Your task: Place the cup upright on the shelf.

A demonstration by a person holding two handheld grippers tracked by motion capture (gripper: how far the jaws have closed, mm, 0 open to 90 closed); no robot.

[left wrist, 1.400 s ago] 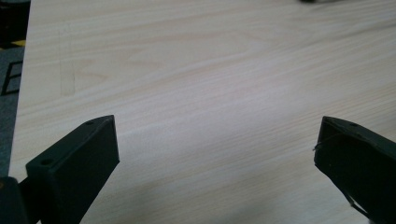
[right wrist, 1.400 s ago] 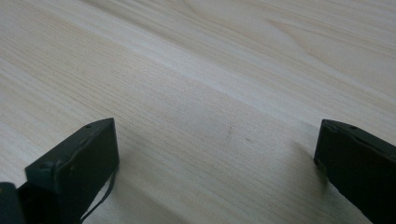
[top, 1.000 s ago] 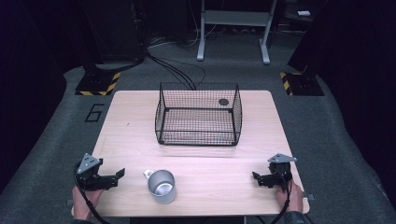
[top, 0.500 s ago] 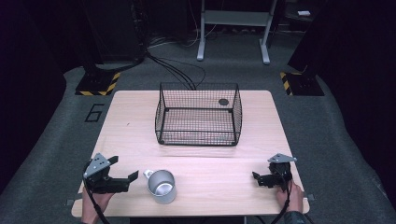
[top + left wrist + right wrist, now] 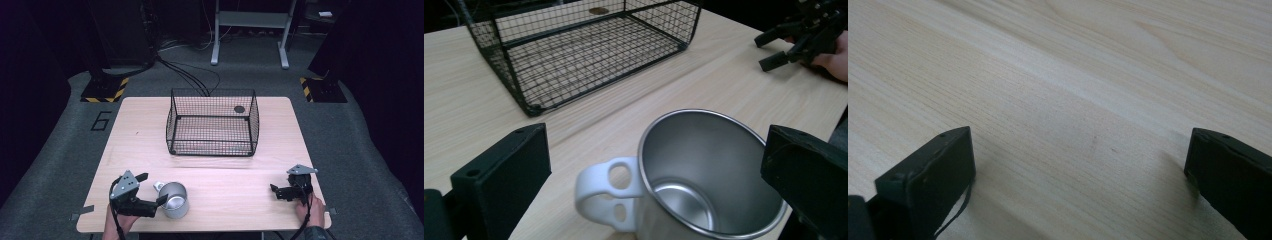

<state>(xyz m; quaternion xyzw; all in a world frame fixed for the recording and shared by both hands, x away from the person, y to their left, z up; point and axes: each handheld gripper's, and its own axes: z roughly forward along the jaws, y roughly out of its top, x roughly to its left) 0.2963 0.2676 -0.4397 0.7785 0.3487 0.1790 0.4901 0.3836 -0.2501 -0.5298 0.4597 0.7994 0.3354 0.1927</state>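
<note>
- The left gripper [image 5: 152, 188] sat at the near left part of the table [image 5: 215, 170], well in front of the wire basket [image 5: 212, 122], with its jaws spread wide and nothing clamped between them.
- In the left gripper view, the two black jaws stood far apart at either side, and the metal mug [image 5: 704, 175] lay in the gap between them; one jaw overlapped the mug's rim at the edge of the view, but whether it touched the rim could not be told.
- The mug [image 5: 173, 199] stood upright with its mouth open upward, and its white double-loop handle [image 5: 606, 192] pointed toward the other jaw, short of it.
- In the high view, the mug was just beside the left gripper, on the side nearer the table's middle, and well in front of the basket's near left corner.
- The person's left hand [image 5: 120, 225] held the gripper from the table's near edge.
- The right gripper [image 5: 276, 192] was at the near right part of the table, well in front of and to the right of the basket, held by the right hand [image 5: 309, 207].
- Its jaws were also parted and empty; the right gripper view showed bare pale wood between them.
- The basket stood empty near the table's middle, toward the far side, with a small dark round disc [image 5: 239, 109] showing at its far right corner.
</note>
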